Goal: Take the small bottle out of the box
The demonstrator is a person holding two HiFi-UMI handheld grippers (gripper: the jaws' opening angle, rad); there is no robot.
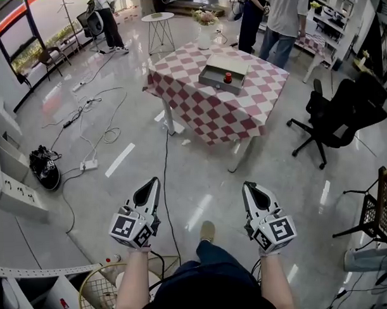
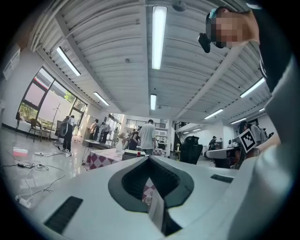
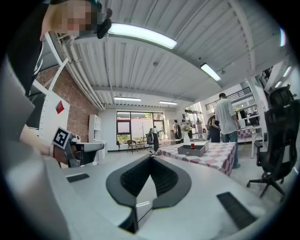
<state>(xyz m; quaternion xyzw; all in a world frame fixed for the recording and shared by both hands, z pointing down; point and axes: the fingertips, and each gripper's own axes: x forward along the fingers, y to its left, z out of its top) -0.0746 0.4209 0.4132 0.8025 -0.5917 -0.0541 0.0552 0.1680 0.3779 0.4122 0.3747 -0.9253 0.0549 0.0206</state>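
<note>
A grey box lies on the table with the red-and-white chequered cloth, far ahead across the floor. Inside it stands a small red-capped bottle. My left gripper and right gripper hang low in front of me, side by side, both shut and empty, well short of the table. From the left gripper view, its closed tips point towards the box. In the right gripper view the box and bottle sit right of the closed tips.
A black office chair stands right of the table. People stand behind it, near a white vase with flowers. Cables and a power strip trail over the floor at left. A wire basket sits by my left arm.
</note>
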